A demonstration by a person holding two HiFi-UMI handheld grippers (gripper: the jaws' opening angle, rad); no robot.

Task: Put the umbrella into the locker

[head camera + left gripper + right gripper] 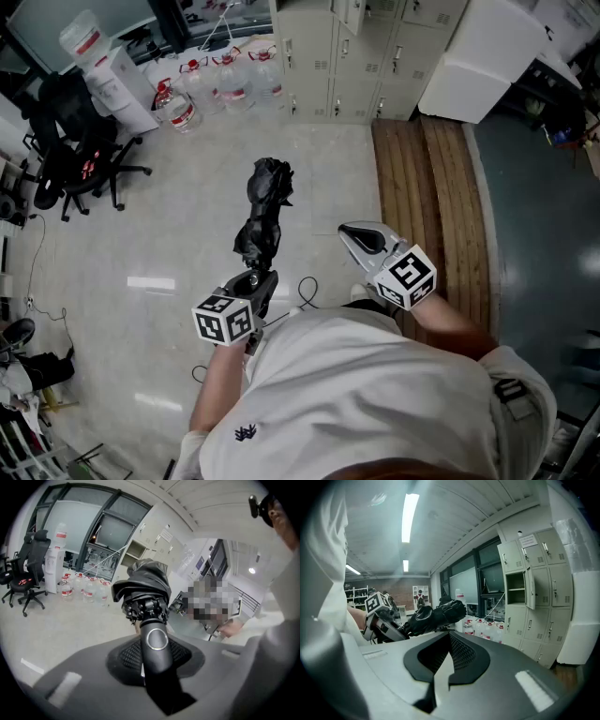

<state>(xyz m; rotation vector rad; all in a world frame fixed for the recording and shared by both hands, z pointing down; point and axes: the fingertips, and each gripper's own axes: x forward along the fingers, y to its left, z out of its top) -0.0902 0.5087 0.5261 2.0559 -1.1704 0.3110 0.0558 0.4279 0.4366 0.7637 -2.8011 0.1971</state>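
A folded black umbrella (pixel 262 216) juts forward above the floor, its handle (pixel 157 653) clamped between the jaws of my left gripper (pixel 255 281). In the left gripper view the bunched canopy (pixel 145 585) fills the middle. My right gripper (pixel 354 234) hovers to the umbrella's right, apart from it, jaws together and nothing between them. From the right gripper (pixel 443 667) I see the umbrella (pixel 436 616) and the left gripper (pixel 377 611) on the left. Beige lockers (pixel 356 56) stand ahead; one compartment (pixel 515 590) has its door open.
Several water bottles (pixel 220 80) and a water dispenser (pixel 112 75) stand at the far left by the window. An office chair (pixel 75 141) is on the left. A wooden strip (pixel 431 206) runs along the right, below a white box (pixel 478 56). A cable (pixel 305 291) lies on the floor.
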